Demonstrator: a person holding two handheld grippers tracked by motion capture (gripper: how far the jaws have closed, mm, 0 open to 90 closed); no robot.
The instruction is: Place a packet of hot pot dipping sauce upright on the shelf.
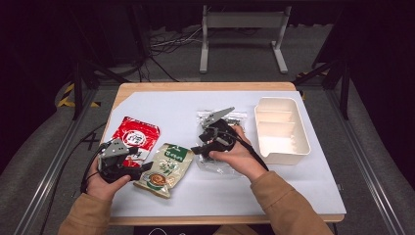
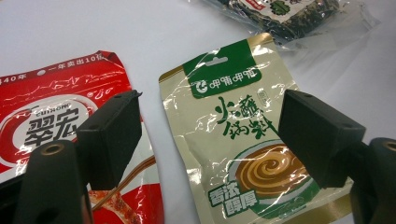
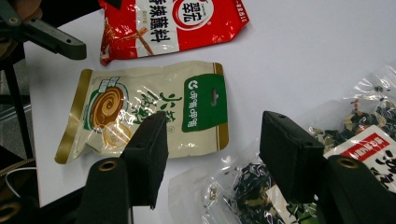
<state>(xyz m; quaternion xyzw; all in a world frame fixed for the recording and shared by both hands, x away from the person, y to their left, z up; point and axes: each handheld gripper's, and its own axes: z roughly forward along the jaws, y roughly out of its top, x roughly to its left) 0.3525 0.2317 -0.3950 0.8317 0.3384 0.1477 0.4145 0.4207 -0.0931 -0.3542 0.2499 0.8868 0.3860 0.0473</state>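
White compartmented plastic tray [image 1: 282,128] at three o'clock on the white table [image 1: 161,105], red snack packet [image 1: 135,135] at nine o'clock lying flat, grey metal stand [image 1: 242,34] on the floor at twelve o'clock, tangled cables [image 1: 169,41] beside it

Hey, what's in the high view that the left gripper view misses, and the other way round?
High view alone: the white compartment tray at the table's right, the person's hands and tan sleeves, and the right gripper above the clear bag of dark dried food.
Left gripper view alone: the left gripper jaws close up, standing apart with nothing between them.
Both: the red packet and the beige sauce packet, side by side on the white table.
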